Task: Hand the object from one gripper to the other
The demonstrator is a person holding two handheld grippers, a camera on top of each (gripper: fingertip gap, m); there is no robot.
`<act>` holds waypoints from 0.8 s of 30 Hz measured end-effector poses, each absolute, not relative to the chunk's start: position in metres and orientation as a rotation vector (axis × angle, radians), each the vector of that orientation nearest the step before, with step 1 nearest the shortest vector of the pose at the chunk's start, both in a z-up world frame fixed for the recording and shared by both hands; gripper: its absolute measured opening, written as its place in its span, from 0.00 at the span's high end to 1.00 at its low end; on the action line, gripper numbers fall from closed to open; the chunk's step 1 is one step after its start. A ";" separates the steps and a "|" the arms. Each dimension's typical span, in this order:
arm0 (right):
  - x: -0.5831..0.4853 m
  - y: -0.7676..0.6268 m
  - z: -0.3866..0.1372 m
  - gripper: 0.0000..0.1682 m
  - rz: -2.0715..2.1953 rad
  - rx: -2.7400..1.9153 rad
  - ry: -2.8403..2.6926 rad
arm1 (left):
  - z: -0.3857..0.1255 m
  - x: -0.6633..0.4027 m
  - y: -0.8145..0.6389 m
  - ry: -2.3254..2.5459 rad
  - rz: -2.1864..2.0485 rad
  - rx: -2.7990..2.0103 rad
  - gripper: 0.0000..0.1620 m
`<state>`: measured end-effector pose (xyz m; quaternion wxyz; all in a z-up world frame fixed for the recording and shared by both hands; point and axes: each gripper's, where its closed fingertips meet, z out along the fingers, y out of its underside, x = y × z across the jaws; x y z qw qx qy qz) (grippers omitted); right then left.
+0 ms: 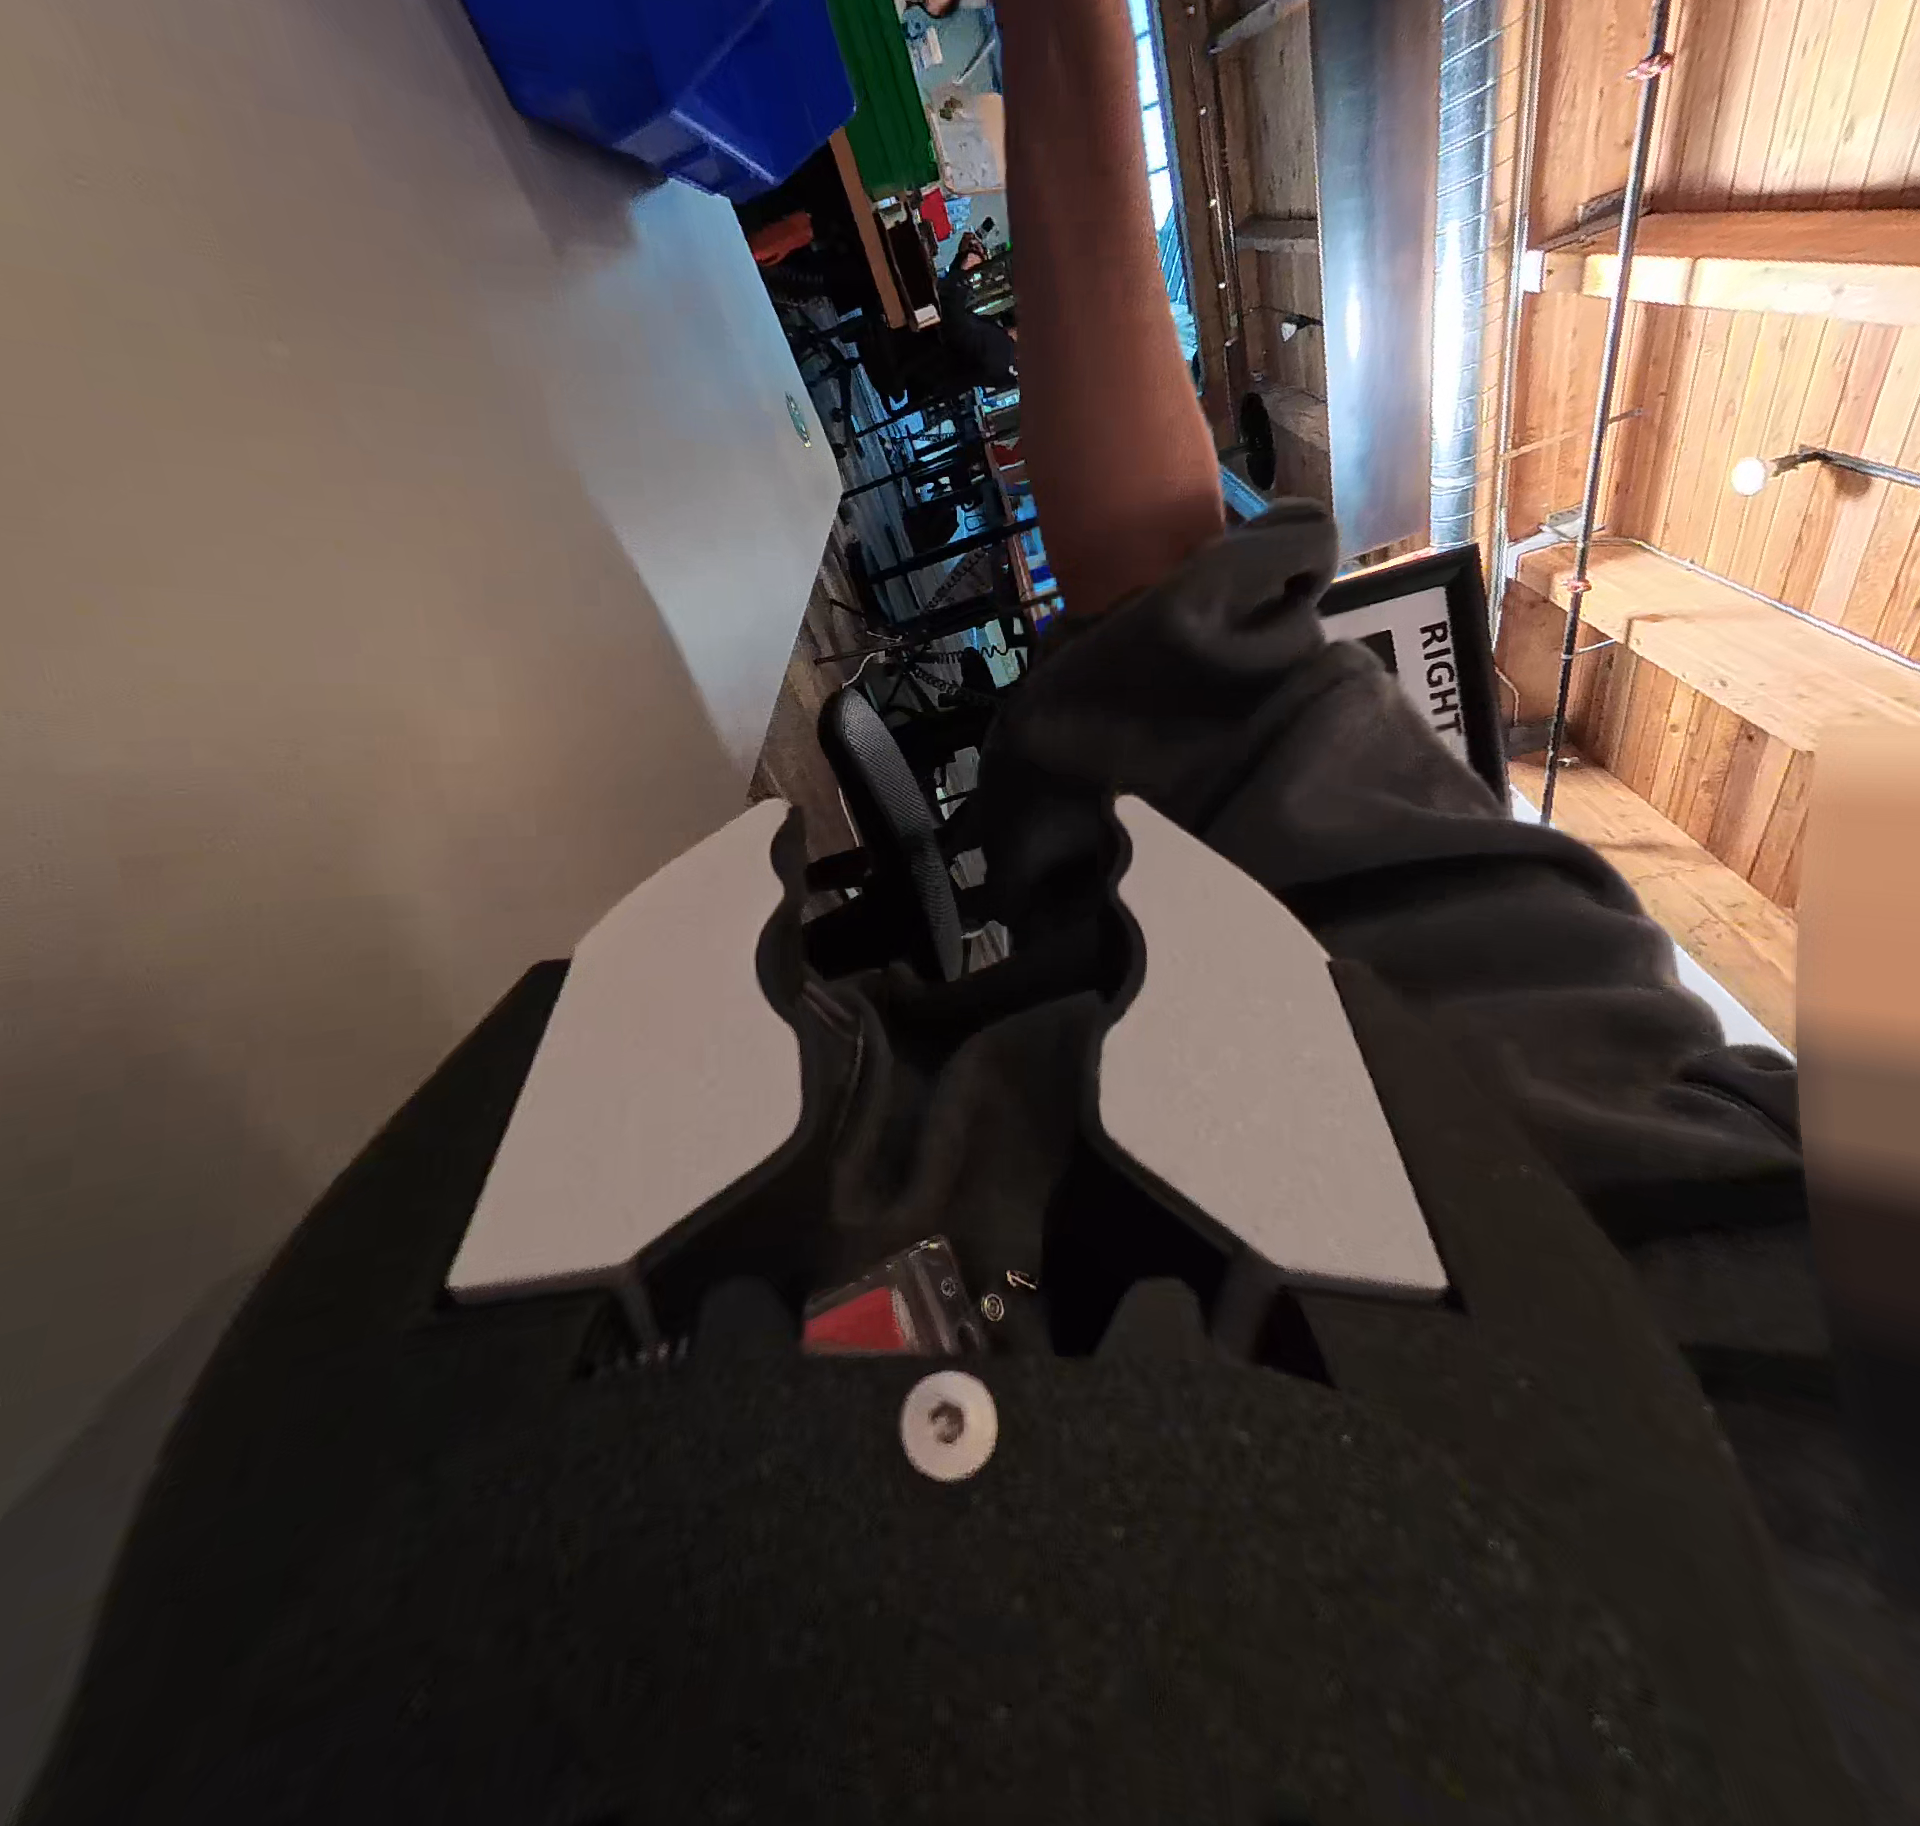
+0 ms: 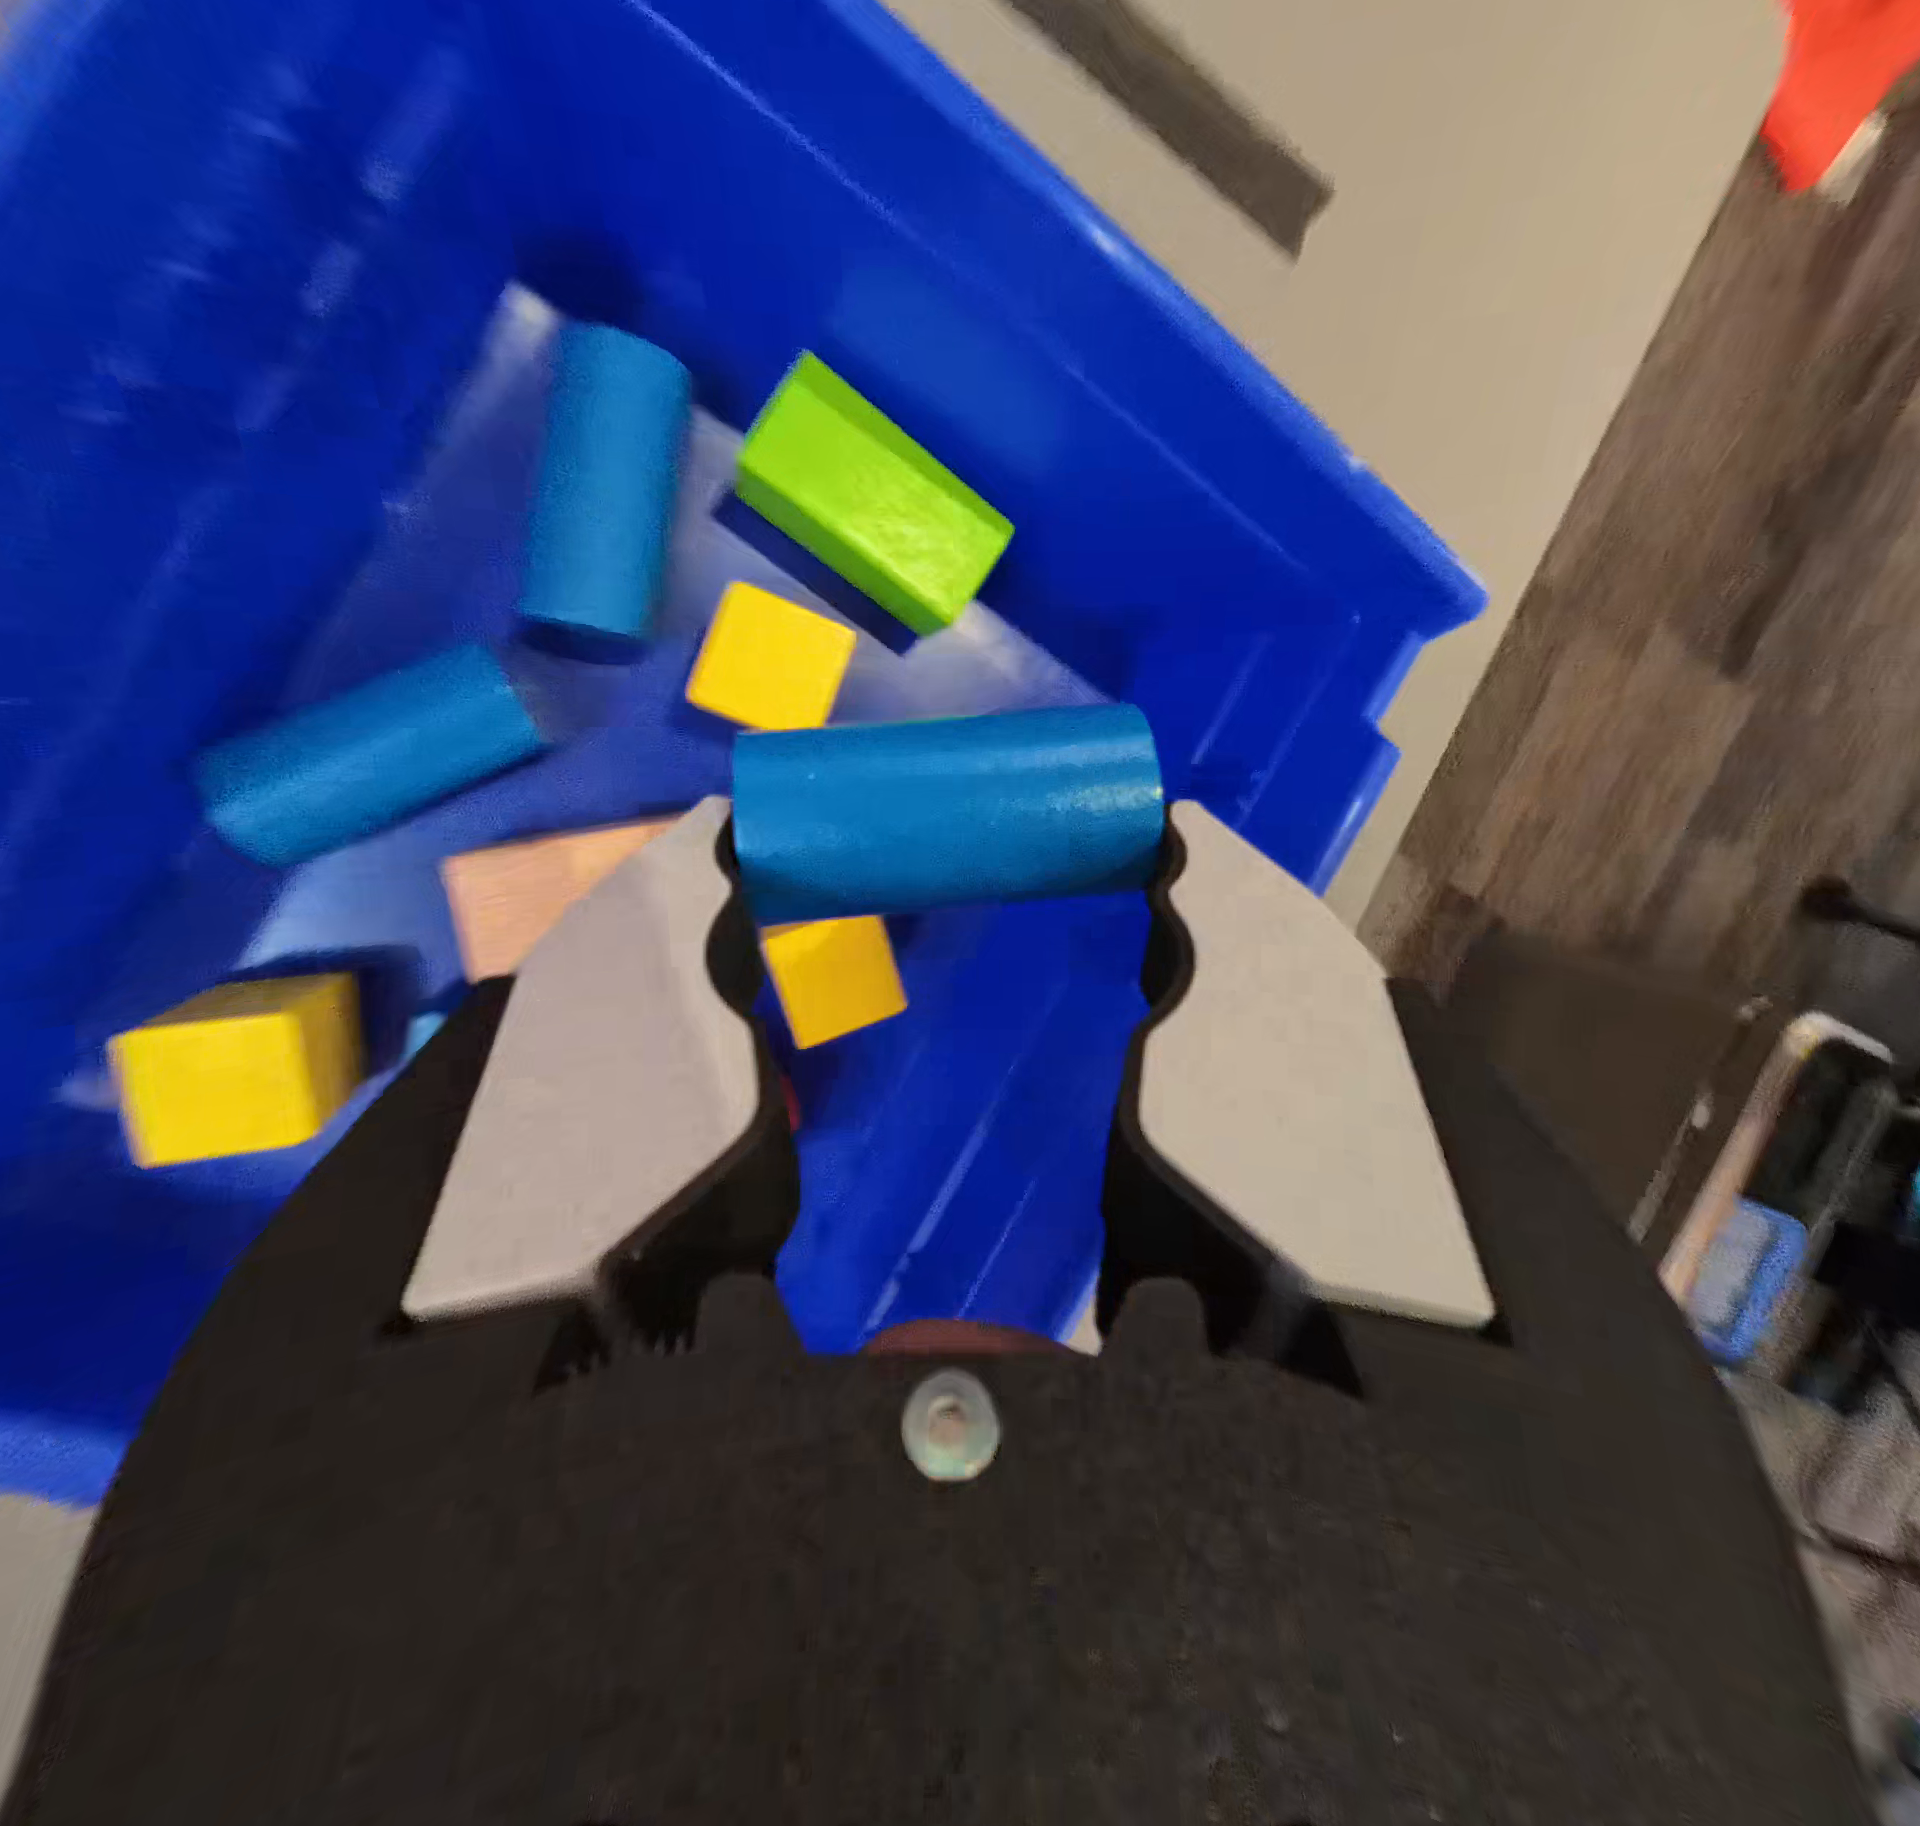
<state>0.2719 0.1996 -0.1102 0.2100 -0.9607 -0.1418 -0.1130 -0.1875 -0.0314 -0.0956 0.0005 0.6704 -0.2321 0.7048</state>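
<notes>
My right hand-held gripper [image 2: 951, 841] grips a blue cylinder [image 2: 945, 812] by its two ends, above the blue bin [image 2: 1039, 353] of blocks. My left hand-held gripper [image 1: 951, 841] is spread, empty. I'd clear the rim, then offer the cylinder's bare middle.

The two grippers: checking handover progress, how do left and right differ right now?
The right gripper is shut on a blue cylinder, held crosswise at its tips over the blue bin. The left gripper is open and holds nothing. Both have grey fingers on black bodies.
</notes>
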 end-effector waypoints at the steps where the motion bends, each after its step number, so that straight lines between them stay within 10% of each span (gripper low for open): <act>1: 0.279 0.206 -0.121 0.57 -0.354 -2.726 -0.421 | -0.095 -0.188 -0.031 -0.741 2.212 2.113 0.68; 24: 0.288 0.215 -0.168 0.51 -0.399 -3.032 -0.809 | -0.081 -0.197 -0.026 -0.747 2.257 2.080 0.69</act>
